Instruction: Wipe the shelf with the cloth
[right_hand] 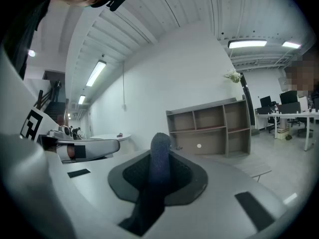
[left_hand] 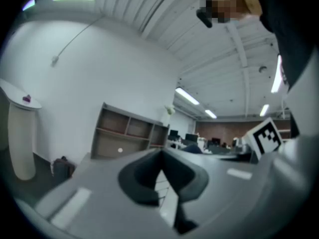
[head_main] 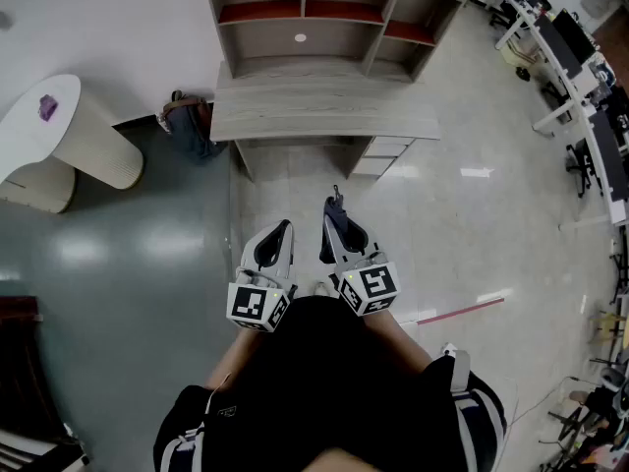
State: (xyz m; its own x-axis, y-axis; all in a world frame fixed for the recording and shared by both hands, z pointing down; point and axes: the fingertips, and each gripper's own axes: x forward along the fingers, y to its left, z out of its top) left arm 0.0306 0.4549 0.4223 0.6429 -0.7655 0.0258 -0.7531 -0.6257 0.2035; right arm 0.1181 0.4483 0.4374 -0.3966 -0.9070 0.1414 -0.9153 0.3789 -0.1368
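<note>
1. My right tongs (right_hand: 160,156) are clamped on the cloth (right_hand: 158,183). It is a dark blue strip that stands up between the two pads and pokes out past their tips.
2. In the head view, the cloth (head_main: 337,203) sticks forward out of the right tongs (head_main: 335,216) and points toward the desk (head_main: 324,116).
3. My left tongs (left_hand: 162,156) are closed. Their tips meet, and nothing sits between them.
4. In the head view, the left tongs (head_main: 287,226) are just beside the right tongs. Both are held close in front of my body, over the pale floor (head_main: 462,224).
5. The shelf (head_main: 324,18) stands behind the desk, against the white wall. It has open compartments, and some of its boards are red.
6. The cloth is well apart from the shelf and touches neither it nor the desk. The desk lies between the tongs and the shelf.
7. A small white round thing (head_main: 300,37) lies in the lower middle compartment of the shelf.
8. A dark bag (head_main: 187,121) sits on the floor at the left end of the desk.
9. White drawers (head_main: 381,155) sit under the right end of the desk.
</note>
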